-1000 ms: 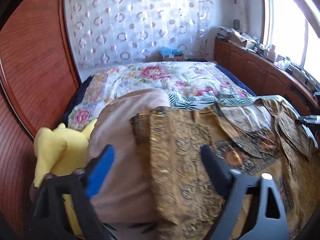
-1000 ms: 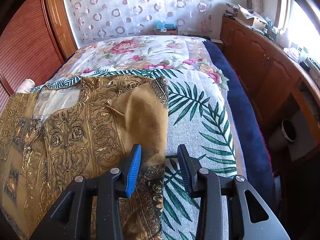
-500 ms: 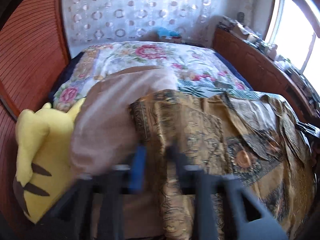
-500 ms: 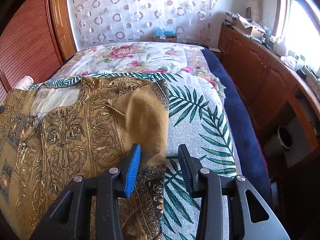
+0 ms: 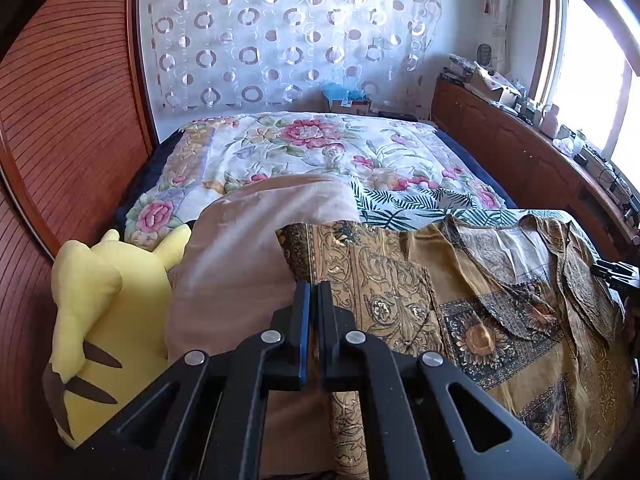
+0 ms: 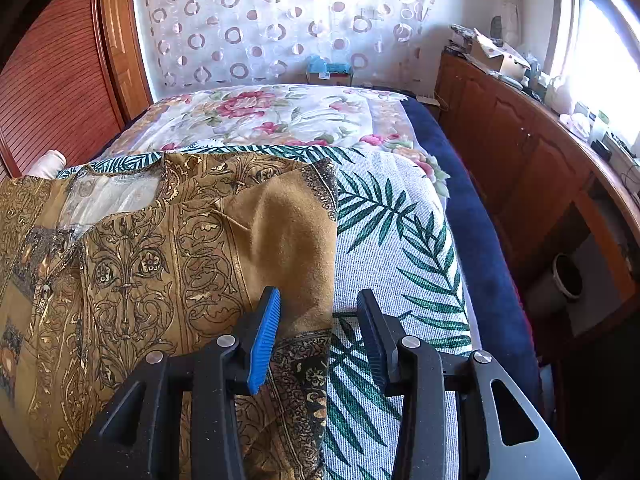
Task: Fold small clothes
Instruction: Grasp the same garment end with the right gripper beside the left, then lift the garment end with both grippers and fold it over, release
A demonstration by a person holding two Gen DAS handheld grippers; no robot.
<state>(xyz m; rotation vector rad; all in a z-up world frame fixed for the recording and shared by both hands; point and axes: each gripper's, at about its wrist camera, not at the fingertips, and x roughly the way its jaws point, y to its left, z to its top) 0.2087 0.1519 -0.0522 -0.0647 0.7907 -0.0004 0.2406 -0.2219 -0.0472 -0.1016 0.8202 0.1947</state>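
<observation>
Our left gripper [image 5: 314,292] has its jaws drawn together, the blue pad nearly meeting the black one, and they pinch the near left edge of the golden patterned garment [image 5: 460,300] where it lies against a beige pillow [image 5: 240,264]. In this left wrist view the garment spreads from the fingertips across the near part of the bed [image 5: 312,148] toward its right edge, its neckline and sunflower panels lying rumpled over a leaf-print cover [image 5: 404,204]. A yellow plush toy [image 5: 100,300] sits at the bed's near left corner beside the pillow, against the wooden wall panel [image 5: 68,120]. The floral quilt [image 5: 320,152] covers the far half of the bed, up to the curtain with ring patterns [image 5: 280,36]. In the right wrist view, our right gripper [image 6: 316,304] hangs with its jaws apart, and the garment's right edge [image 6: 312,248] lies between them, closer to the blue-padded finger; we cannot see the pads pressing on the cloth. The black finger [image 6: 372,332] stands over bare leaf-print cover [image 6: 400,240]. Here the garment lies over the near left part of the bed, one sleeve corner reaching toward the middle. A wooden cabinet [image 6: 520,152] runs along the bed's right side, with clutter on its top beneath the window.
</observation>
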